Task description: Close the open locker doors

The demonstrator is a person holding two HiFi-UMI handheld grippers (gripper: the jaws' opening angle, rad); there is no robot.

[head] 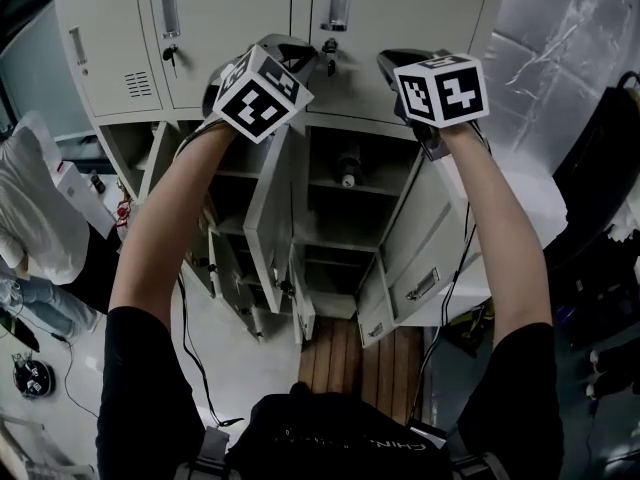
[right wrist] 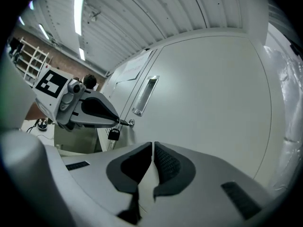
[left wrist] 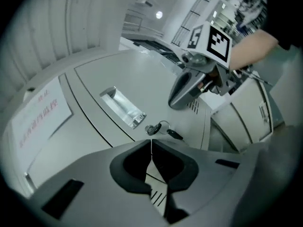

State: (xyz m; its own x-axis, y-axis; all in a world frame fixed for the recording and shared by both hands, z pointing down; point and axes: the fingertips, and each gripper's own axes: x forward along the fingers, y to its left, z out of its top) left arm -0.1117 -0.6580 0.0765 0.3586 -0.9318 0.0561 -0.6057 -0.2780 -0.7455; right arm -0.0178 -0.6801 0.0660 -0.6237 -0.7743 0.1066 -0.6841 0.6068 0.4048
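Both hands are up at 12 o'clock in the head view, against the closed upper doors (head: 225, 38), not on the work.
Left gripper (left wrist: 151, 148): fingers pressed together, nothing in them.
Right gripper (right wrist: 152, 150): same, fingers together and empty.
Left tip sits at the key (left wrist: 163, 129) in an upper lock. Touching or just beside, can't tell.

Open locker doors (head: 270, 218) are below, at 6 o'clock of both hands, swung out toward the person.

Risks, my read:
- The left tip could snag the key ring on pulling away, since it's right on it.
- The open leaves overlap, so pushing one in the wrong order would jam it on its neighbour.
- Closed fingers on painted steel give only point contact. They could skid off and let the door bounce back out.
- The cable (head: 192, 343) hangs by the left-hand leaves and could get pinched.

Counts:
- 2 grippers
- 3 closed doors in the top row
- 2 keys in upper locks
- 2 open leaves in the middle row
- at least 3 more open in the bottom row; overlap hides the exact number
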